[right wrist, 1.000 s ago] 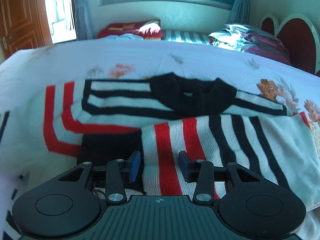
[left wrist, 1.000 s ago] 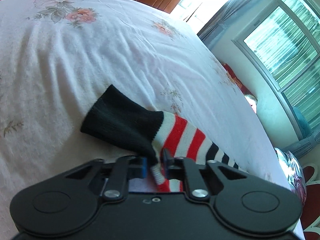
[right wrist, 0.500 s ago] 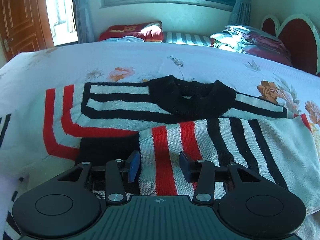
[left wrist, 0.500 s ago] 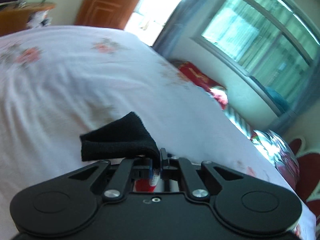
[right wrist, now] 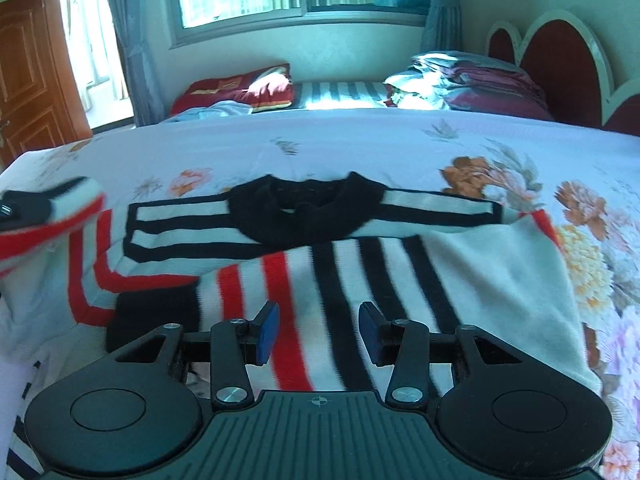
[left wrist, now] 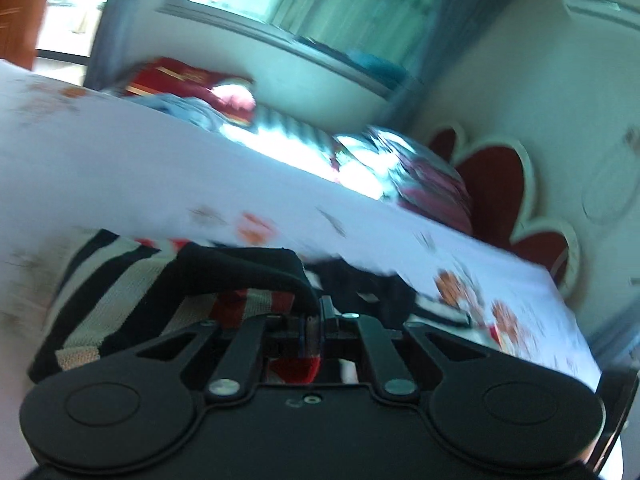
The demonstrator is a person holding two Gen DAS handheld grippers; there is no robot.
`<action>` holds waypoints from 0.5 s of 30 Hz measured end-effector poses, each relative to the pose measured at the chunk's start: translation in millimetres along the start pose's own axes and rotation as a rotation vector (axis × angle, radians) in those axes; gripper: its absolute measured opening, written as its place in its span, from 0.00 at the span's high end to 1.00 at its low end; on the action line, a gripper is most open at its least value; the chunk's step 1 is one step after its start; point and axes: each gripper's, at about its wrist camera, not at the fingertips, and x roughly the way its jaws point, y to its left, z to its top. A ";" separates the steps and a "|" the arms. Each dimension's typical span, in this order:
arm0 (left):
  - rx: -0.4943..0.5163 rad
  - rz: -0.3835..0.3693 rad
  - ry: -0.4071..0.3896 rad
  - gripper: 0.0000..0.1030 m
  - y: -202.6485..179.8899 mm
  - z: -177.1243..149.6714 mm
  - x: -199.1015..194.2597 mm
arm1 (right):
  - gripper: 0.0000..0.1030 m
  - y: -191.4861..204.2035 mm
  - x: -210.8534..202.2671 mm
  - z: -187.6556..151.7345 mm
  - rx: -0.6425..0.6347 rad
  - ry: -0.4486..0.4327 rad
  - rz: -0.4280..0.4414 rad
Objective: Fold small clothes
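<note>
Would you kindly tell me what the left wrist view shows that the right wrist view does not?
Only the left wrist view shows the left tongs shut on the sleeve, close up. Only the right wrist view shows the right tongs open above the sweater, and its black collar. Both show the floral bedsheet and red headboard.

Sweater (right wrist: 360, 256) flat on bed (right wrist: 360, 144), pillows (right wrist: 248, 90) behind, headboard (right wrist: 560, 56) right.

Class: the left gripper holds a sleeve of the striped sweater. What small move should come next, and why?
Probably carry the sleeve across and lay it on the sweater body. The left gripper is shut on it, lifted, while the right gripper hangs open over the other folded sleeve.
</note>
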 end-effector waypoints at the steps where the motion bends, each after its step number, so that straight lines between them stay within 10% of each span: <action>1: 0.019 -0.008 0.025 0.95 -9.8 -4.9 12.1 | 0.57 -6.5 -1.3 -1.1 0.010 0.003 -0.003; 6: 0.116 0.008 0.187 0.77 -27.3 -33.7 61.6 | 0.57 -26.9 -7.6 -5.2 0.042 0.012 0.026; 10: 0.140 0.031 0.148 0.21 -30.4 -36.2 41.6 | 0.46 -25.6 -12.8 -3.7 0.038 -0.001 0.086; 15: 0.168 0.123 0.050 0.19 -19.7 -19.6 1.2 | 0.29 -2.6 -16.9 0.2 -0.015 -0.038 0.158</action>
